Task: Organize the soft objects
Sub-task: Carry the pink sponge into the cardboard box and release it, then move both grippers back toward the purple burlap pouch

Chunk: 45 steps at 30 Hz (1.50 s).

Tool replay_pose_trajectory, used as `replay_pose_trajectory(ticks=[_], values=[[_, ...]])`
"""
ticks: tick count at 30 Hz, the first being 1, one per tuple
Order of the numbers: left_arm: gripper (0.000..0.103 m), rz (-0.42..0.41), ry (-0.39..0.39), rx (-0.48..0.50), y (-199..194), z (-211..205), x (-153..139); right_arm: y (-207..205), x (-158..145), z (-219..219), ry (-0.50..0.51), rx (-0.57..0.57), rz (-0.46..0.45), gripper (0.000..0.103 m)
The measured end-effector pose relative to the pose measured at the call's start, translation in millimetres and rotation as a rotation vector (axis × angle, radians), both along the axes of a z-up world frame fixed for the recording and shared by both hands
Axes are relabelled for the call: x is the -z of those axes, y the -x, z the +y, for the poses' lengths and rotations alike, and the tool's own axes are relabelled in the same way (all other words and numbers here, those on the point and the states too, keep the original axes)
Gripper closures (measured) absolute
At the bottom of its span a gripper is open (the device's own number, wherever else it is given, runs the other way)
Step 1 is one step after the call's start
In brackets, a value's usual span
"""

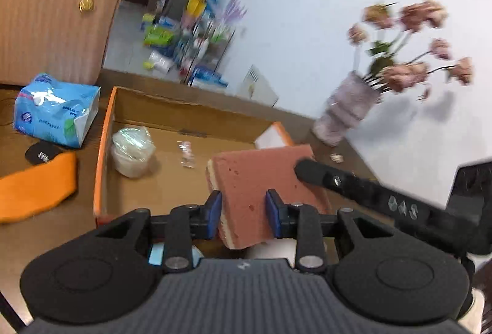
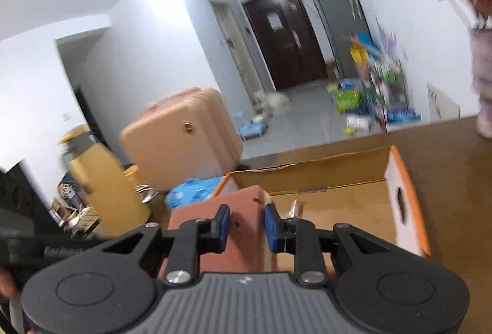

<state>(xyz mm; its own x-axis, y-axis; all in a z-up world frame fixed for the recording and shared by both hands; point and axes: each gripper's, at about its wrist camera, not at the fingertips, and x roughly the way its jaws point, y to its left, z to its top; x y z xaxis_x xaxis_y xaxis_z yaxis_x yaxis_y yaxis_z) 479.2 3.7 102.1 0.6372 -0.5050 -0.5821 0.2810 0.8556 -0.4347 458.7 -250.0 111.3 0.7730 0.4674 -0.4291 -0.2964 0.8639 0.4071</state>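
Note:
A reddish-brown sponge block with a cream underside is held above the open cardboard box. My left gripper is shut on its near edge, blue pads on both faces. My right gripper is shut on the same sponge from the other side; its black arm shows in the left wrist view touching the sponge's far corner. A bagged white soft item lies inside the box at the left.
A blue tissue pack, an orange cloth and a black item lie left of the box. A pink suitcase stands behind. A vase of pink flowers stands at the right by the wall. A yellow container stands left.

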Motion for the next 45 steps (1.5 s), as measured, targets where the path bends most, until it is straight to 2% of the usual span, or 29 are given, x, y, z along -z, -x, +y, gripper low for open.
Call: replay_pose_trajectory(ticks=[3, 5, 9, 11, 13, 16, 20, 24, 25, 26, 27, 30, 32, 36, 39, 41, 45], values=[[0.072, 0.060, -0.064, -0.050, -39, 6, 20, -62, 24, 14, -0.038, -0.005, 0.124, 0.079], [0.072, 0.091, -0.123, -0.067, -55, 7, 33, -89, 43, 26, -0.029, -0.016, 0.186, 0.079], [0.069, 0.147, -0.208, -0.090, -66, 17, 58, -115, 79, 44, -0.047, -0.021, 0.346, 0.079], [0.059, 0.111, -0.258, -0.092, -60, 18, 60, -114, 87, 56, -0.032, -0.058, 0.372, 0.077], [0.056, 0.071, -0.295, -0.083, -56, 18, 58, -110, 92, 66, 0.005, -0.069, 0.382, 0.077], [0.055, 0.035, -0.306, -0.090, -47, 17, 48, -107, 91, 73, 0.034, -0.088, 0.387, 0.077], [0.054, 0.003, -0.306, -0.103, -34, 22, 25, -93, 66, 63, 0.067, -0.097, 0.336, 0.071], [0.052, -0.053, -0.317, -0.121, -11, 26, -4, -65, 23, 37, 0.113, -0.058, 0.248, 0.065], [0.048, -0.067, -0.312, -0.124, -4, 28, -13, -58, 13, 31, 0.129, -0.049, 0.227, 0.063], [0.039, -0.080, -0.310, -0.125, 4, 29, -20, -48, 2, 24, 0.150, -0.037, 0.205, 0.058], [0.035, -0.093, -0.311, -0.125, 11, 30, -27, -37, -10, 17, 0.181, -0.022, 0.178, 0.053], [0.030, -0.156, -0.342, -0.127, 44, 31, -47, -5, -37, -2, 0.295, 0.037, 0.094, 0.047], [0.022, -0.188, -0.351, -0.138, 62, 33, -55, 19, -50, -14, 0.339, 0.065, 0.046, 0.042], [0.017, -0.232, -0.380, -0.160, 98, 32, -60, 55, -60, -34, 0.355, 0.115, -0.018, 0.026], [0.015, -0.264, -0.403, -0.164, 126, 29, -59, 77, -59, -36, 0.367, 0.131, -0.046, 0.023], [0.009, -0.286, -0.404, -0.168, 143, 30, -57, 93, -60, -38, 0.373, 0.137, -0.072, 0.021], [0.008, -0.323, -0.396, -0.199, 181, 31, -48, 131, -60, -41, 0.368, 0.149, -0.119, 0.016]])
